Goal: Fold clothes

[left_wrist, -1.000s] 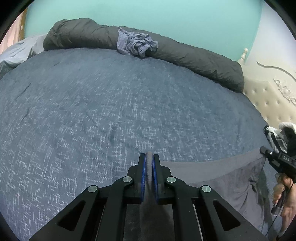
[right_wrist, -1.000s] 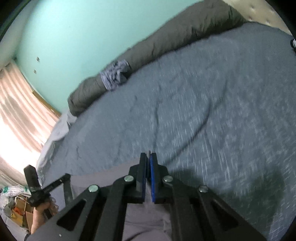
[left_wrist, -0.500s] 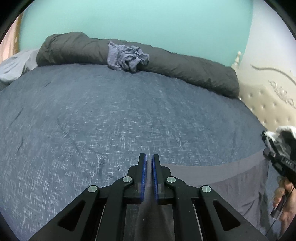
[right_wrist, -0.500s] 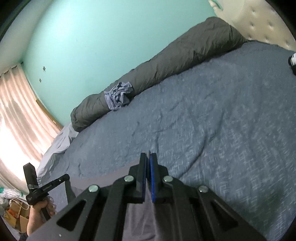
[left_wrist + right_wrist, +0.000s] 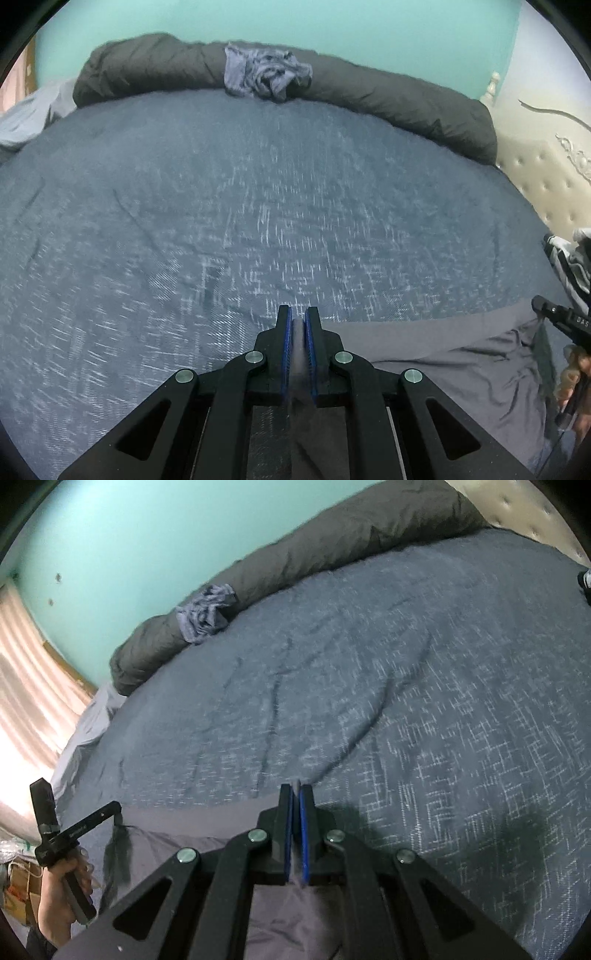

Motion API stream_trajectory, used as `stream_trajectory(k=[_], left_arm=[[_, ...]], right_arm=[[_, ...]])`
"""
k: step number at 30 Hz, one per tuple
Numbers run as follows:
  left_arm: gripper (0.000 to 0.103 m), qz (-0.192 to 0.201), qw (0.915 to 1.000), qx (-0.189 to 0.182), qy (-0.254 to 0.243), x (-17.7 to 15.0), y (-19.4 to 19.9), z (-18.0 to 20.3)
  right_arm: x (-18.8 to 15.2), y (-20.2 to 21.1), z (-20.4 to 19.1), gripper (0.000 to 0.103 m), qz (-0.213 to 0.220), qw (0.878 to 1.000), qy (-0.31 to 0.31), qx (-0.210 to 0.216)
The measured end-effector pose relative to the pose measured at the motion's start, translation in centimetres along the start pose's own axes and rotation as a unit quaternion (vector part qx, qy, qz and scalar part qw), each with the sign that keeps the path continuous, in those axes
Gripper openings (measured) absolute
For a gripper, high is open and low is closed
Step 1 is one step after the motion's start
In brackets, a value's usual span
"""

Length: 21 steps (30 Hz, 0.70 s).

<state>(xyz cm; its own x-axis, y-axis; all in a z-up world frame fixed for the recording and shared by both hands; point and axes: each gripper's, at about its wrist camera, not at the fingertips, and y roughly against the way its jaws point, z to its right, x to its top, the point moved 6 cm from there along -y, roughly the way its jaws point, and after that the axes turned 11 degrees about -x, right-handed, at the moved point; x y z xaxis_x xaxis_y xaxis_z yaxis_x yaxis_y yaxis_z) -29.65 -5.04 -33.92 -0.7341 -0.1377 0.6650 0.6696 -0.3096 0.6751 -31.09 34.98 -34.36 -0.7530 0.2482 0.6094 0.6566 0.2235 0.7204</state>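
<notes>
A big blue bed cover (image 5: 229, 206) fills the view. A long dark grey rolled blanket (image 5: 399, 107) lies along its far edge, by the green wall (image 5: 295, 22). A padded cream headboard (image 5: 546, 184) stands beside the blanket's end.

Crumpled cloth (image 5: 266, 75) on rolled duvet (image 5: 388, 107) behind bedspread (image 5: 221, 206).

A home bedroom: a wide bed (image 5: 184, 221) fills the frame, tufted headboard (image 5: 546, 184) at right, curtains (image 5: 26, 672) at left.
</notes>
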Motion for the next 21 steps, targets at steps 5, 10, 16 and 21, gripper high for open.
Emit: stream_trajectory(k=[5,10,16,21], left_arm=[[0.009,-0.007,0.9998,0.015,-0.015,-1.4,1.0,0.2],[0.009,-0.007,0.9998,0.014,-0.008,-2.3,2.0,0.2],[0.009,-0.007,0.9997,0.015,-0.019,-2.3,2.0,0.5],[0.009,-0.009,0.9998,0.014,-0.013,-2.2,0.9,0.4]], right_arm=[[-1.8,0.5,-0.9,0.003,-0.023,0.999,0.036,0.001],[-2.8,1.2,-0.4,0.003,-0.032,0.999,0.037,-0.008],[-2.9,1.8,-0.3,0.003,-0.027,0.999,0.038,-0.014],[-2.9,0.9,0.5,0.003,-0.037,0.999,0.022,-0.019]])
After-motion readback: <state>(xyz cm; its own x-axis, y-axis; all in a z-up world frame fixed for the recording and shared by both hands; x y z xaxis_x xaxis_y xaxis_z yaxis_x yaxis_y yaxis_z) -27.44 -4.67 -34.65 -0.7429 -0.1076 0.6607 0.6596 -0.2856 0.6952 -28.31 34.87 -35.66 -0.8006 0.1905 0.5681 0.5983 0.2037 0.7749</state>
